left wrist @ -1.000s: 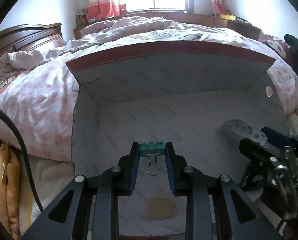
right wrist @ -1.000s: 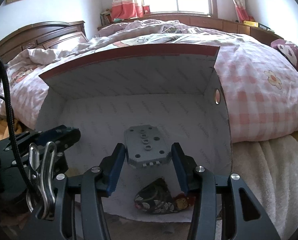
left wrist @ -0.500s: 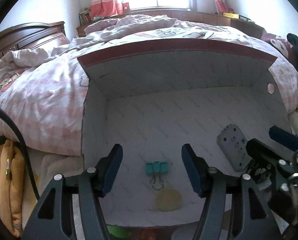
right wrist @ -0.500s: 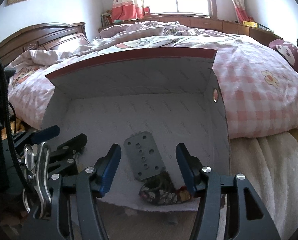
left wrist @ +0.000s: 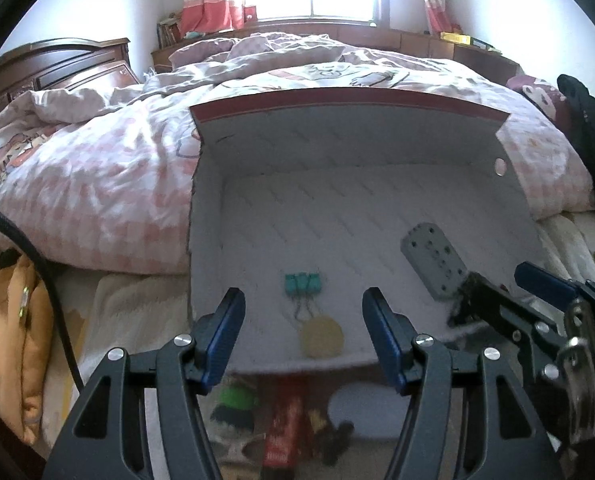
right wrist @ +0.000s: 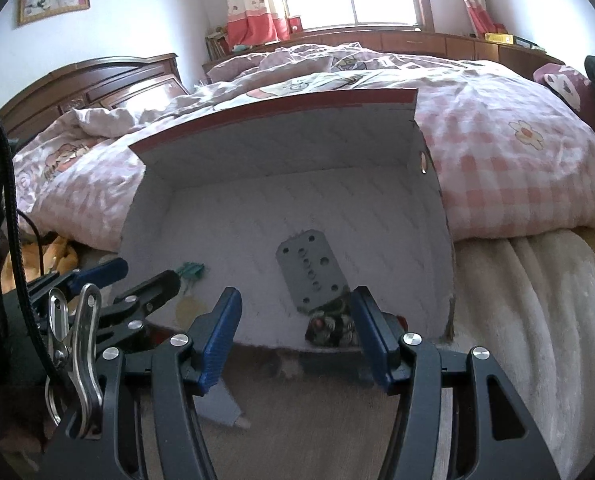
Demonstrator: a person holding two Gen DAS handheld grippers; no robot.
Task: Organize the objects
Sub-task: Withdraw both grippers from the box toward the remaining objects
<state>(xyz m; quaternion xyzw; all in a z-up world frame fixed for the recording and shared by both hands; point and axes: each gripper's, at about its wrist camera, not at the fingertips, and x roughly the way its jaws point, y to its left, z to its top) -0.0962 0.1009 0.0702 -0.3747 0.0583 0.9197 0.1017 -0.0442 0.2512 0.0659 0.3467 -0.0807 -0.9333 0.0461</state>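
Left wrist view: left gripper [left wrist: 303,334] spread and empty, teal binder clip [left wrist: 302,283] lying just ahead between the fingers on the box floor [left wrist: 337,220]. Right gripper [right wrist: 295,334] likewise spread, grey drilled plate [right wrist: 309,276] just ahead. Best to back straight out, clear of the box lip.

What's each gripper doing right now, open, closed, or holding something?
Left gripper: open, empty; the teal binder clip lies in the white cardboard box.
Right gripper: open, empty; the grey drilled metal plate lies in the box.

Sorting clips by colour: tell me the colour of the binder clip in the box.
Teal binder clip, clearest in the left wrist view.
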